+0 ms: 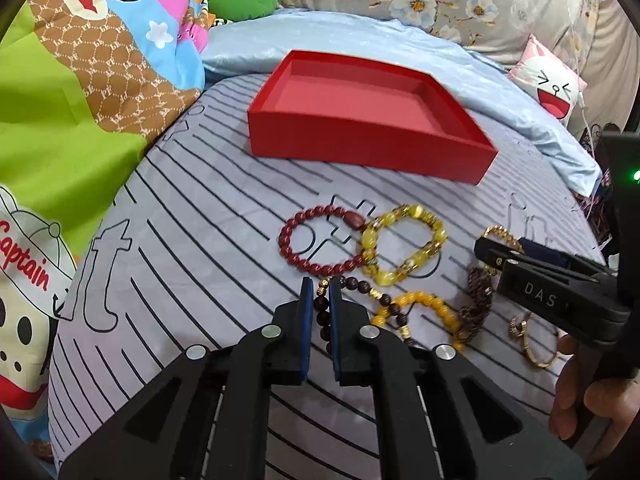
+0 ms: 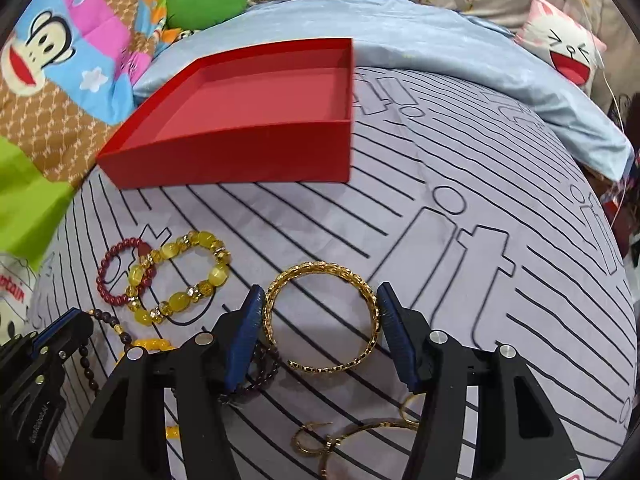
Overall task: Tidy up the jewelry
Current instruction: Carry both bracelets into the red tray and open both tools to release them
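My left gripper [image 1: 320,290] is shut on a strand of dark brown beads [image 1: 362,286] that trails right across the striped sheet. My right gripper [image 2: 322,306] straddles a gold bangle [image 2: 316,270] lying flat on the sheet, and both blue pads touch its outer rim. Beyond them lie a dark red bead bracelet [image 1: 289,240] and a yellow stone bracelet [image 1: 400,272], touching each other. An orange-yellow bead bracelet [image 1: 434,300] overlaps the dark strand. An open red box [image 1: 360,148], with nothing inside, stands farther back.
A thin gold hoop and chain [image 2: 360,432] lie under the right gripper, with a brown chain bracelet [image 1: 478,300] beside them. A cartoon quilt [image 1: 100,60] rises on the left. A blue blanket [image 1: 360,40] and a pink cushion [image 1: 548,88] are behind. A hand [image 1: 580,408] shows at the right.
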Action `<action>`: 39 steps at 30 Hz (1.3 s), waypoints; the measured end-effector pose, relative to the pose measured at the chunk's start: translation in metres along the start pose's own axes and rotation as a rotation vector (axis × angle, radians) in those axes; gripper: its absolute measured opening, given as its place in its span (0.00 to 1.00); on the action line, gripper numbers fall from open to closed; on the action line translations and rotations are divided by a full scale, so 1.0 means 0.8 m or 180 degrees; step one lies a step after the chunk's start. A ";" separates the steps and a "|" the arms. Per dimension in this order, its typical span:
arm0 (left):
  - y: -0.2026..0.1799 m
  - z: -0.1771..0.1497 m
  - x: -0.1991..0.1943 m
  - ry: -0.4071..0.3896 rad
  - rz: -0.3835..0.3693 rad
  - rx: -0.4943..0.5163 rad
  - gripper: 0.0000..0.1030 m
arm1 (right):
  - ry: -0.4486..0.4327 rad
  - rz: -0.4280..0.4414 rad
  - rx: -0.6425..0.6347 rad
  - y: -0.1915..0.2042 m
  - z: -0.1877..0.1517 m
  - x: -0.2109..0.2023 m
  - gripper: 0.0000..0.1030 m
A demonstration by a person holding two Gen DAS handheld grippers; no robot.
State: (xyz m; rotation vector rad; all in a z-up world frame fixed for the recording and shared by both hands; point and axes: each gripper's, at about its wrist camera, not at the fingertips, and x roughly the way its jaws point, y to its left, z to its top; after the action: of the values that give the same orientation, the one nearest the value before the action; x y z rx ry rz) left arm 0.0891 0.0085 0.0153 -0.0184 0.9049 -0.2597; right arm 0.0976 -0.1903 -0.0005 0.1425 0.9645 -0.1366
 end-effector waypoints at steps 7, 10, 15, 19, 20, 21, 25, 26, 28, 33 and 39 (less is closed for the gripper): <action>-0.011 0.030 -0.025 -0.0107 -0.0155 0.0052 0.07 | -0.0166 0.0062 -0.0012 -0.011 0.029 -0.032 0.54; -0.018 0.055 -0.032 -0.0185 -0.0208 0.0108 0.07 | -0.0214 0.0087 -0.0066 -0.010 0.053 -0.041 0.54; -0.027 0.116 -0.034 -0.0381 -0.0317 0.0168 0.07 | -0.0327 0.0218 -0.0111 -0.008 0.112 -0.045 0.54; -0.034 0.175 -0.022 -0.0489 -0.0463 0.0204 0.07 | -0.0377 0.0295 -0.0155 -0.004 0.165 -0.036 0.54; -0.035 0.188 -0.016 -0.0516 -0.0474 0.0206 0.07 | -0.0369 0.0327 -0.0151 -0.003 0.179 -0.030 0.54; -0.036 0.205 -0.008 -0.0531 -0.0487 0.0220 0.07 | -0.0354 0.0355 -0.0149 -0.001 0.189 -0.025 0.54; -0.037 0.259 0.028 -0.0535 -0.0534 0.0230 0.07 | -0.0287 0.0375 -0.0225 0.012 0.240 0.010 0.54; -0.036 0.274 0.042 -0.0503 -0.0548 0.0211 0.07 | -0.0260 0.0371 -0.0258 0.016 0.250 0.021 0.54; -0.036 0.293 0.065 -0.0458 -0.0583 0.0211 0.07 | -0.0187 0.0385 -0.0310 0.023 0.267 0.044 0.54; -0.033 0.325 0.125 -0.0307 -0.0531 0.0193 0.07 | -0.0014 0.0366 -0.0365 0.032 0.294 0.097 0.54; -0.025 0.339 0.184 -0.0136 -0.0395 0.0198 0.07 | 0.0199 0.0299 -0.0406 0.038 0.312 0.148 0.54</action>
State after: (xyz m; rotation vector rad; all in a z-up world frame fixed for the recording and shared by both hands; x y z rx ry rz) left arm 0.3825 -0.0703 0.0717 -0.0224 0.8541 -0.4014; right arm 0.3710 -0.2120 0.0439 0.0748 1.0241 0.0161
